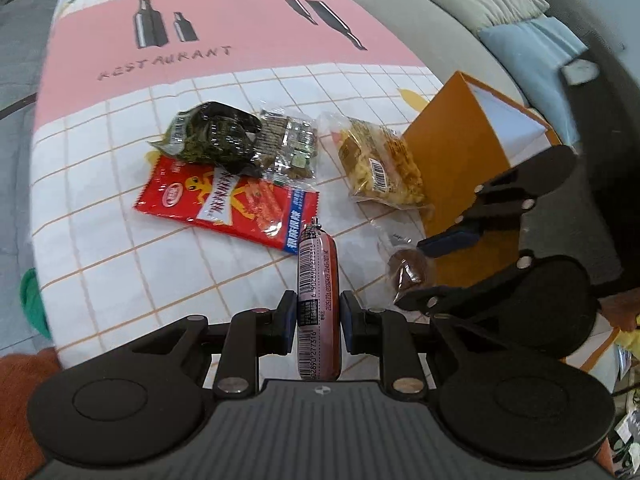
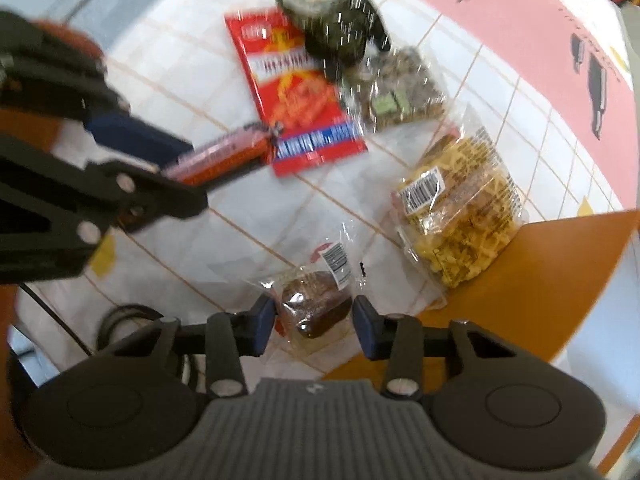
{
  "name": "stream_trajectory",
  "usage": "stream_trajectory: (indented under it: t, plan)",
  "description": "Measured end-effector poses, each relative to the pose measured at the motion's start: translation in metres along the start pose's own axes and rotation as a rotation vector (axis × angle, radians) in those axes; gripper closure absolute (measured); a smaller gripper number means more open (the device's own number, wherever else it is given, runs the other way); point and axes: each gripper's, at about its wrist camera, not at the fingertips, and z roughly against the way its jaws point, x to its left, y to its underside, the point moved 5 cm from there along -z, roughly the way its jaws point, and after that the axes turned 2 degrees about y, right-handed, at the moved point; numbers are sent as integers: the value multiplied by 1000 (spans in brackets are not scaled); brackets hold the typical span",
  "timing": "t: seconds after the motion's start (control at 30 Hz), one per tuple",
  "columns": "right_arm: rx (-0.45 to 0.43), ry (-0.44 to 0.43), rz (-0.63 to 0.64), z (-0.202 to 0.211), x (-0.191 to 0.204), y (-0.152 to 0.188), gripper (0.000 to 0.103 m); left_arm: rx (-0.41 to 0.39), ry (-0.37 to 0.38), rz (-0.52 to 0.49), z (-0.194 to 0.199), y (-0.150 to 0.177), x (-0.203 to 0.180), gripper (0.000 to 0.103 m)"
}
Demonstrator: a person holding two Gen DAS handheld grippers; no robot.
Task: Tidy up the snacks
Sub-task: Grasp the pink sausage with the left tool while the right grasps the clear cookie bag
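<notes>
A pink sausage stick point(image 1: 318, 280) with a barcode label is clamped between the blue pads of my left gripper point(image 1: 318, 312), lifted off the checked tablecloth point(image 1: 140, 280). In the right wrist view that same gripper point(image 2: 192, 160) comes in from the left with the sausage stick point(image 2: 228, 148) in it. A small brown cake point(image 2: 308, 304) in clear wrap lies by the table's edge. My right gripper point(image 2: 314, 316) points down over it, with a pad against each side of the wrap. The left wrist view shows this right gripper point(image 1: 410, 274) around the brown cake point(image 1: 408, 266).
A red snack packet point(image 1: 224, 200), a dark green packet point(image 1: 216, 136), a clear packet of brownish bits point(image 1: 290, 148) and a yellow snack bag point(image 1: 380, 164) lie on the cloth. An orange paper bag point(image 1: 460, 152) stands open at the right edge. A grey sofa point(image 1: 420, 20) lies behind.
</notes>
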Motion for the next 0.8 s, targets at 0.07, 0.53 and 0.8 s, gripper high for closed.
stream_trajectory:
  t: [0.07,0.53,0.8]
  plan:
    - [-48,6,-21,12,2,2,63,-11,-17,5,7,1,-2,78]
    - [-417,15,-247,125,-10,66,63,-135,-28,-62,67,-25,-72,78]
    - [-443,98,-442,138,-73,130,62,-128,1,-252,50,-60,-151,78]
